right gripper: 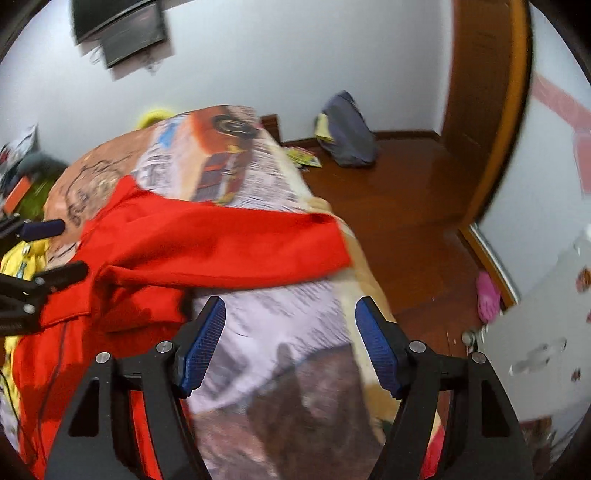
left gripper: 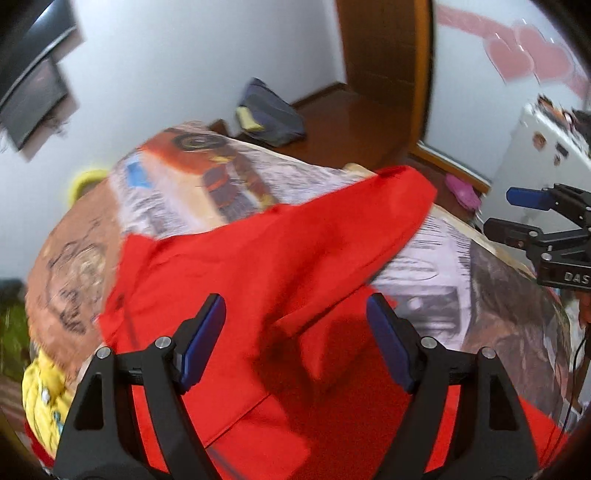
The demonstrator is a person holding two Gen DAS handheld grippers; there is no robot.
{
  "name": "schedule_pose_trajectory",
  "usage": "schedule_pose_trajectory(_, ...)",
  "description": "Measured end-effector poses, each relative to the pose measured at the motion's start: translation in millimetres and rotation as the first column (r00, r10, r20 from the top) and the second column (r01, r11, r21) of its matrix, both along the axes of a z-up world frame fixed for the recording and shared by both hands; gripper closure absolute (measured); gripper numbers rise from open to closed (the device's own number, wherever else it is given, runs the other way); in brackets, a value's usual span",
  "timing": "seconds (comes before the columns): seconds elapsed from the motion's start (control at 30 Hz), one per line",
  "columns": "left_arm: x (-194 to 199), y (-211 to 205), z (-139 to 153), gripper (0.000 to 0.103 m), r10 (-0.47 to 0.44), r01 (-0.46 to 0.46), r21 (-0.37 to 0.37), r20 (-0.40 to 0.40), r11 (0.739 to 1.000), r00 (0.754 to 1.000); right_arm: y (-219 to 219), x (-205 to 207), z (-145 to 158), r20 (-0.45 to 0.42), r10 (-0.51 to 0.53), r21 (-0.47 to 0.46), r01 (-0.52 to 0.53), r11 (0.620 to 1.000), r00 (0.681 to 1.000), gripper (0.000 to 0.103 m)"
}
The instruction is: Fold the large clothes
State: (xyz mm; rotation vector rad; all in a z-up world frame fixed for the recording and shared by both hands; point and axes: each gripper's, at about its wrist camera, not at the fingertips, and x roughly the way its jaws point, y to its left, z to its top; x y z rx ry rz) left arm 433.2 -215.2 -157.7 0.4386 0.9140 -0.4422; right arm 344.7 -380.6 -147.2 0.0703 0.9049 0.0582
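Observation:
A large red garment [left gripper: 258, 266] lies on a bed covered by a printed blanket [left gripper: 192, 184]. One red sleeve [left gripper: 391, 192] stretches toward the bed's far right edge. My left gripper [left gripper: 295, 336] is open and empty, just above the garment's body. My right gripper [right gripper: 290, 339] is open and empty over bare blanket [right gripper: 280, 317], to the right of the garment [right gripper: 155, 258]; its sleeve [right gripper: 295, 236] lies ahead of it. The right gripper also shows at the right edge of the left wrist view [left gripper: 517, 214], and the left gripper at the left edge of the right wrist view [right gripper: 55, 251].
A yellow garment [left gripper: 44, 395] lies at the bed's left side. A dark blue bag [right gripper: 347, 133] sits on the wooden floor by the wall. A wooden door frame [right gripper: 487, 110], a white cabinet [right gripper: 535, 350] and a pink slipper [right gripper: 487, 295] are to the right. A screen [right gripper: 118, 29] hangs on the wall.

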Motion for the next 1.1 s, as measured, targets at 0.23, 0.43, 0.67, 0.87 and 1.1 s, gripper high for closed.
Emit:
schedule_pose_trajectory(0.23,30,-73,-52,0.027,-0.111,0.113,0.001,-0.166,0.994,0.980,-29,-4,-21,-0.054,-0.080,0.046,0.082,0.996,0.995,0.033)
schedule_pose_trajectory(0.43,59,-99,-87,0.034,-0.110,0.101,-0.043,-0.276,0.994,0.955,-41,-6,-30,-0.074,-0.090,0.077,0.096,0.992,0.993,0.033)
schedule_pose_trajectory(0.67,84,-85,-78,0.100,-0.005,-0.038,-0.138,-0.293,0.990,0.956,-32,-4,-31,-0.076,-0.073,0.057,0.077,0.995,0.994,0.033)
schedule_pose_trajectory(0.87,75,-25,-5,0.100,0.063,-0.107,-0.272,-0.166,0.956,0.984,-14,3,-21,-0.052,-0.028,0.079,0.032,0.996,0.998,0.033)
schedule_pose_trajectory(1.1,44,101,93,0.100,0.251,-0.216,-0.355,0.056,0.910,0.966,39,27,-7,-0.032,0.090,0.065,-0.088,0.994,0.995,0.033)
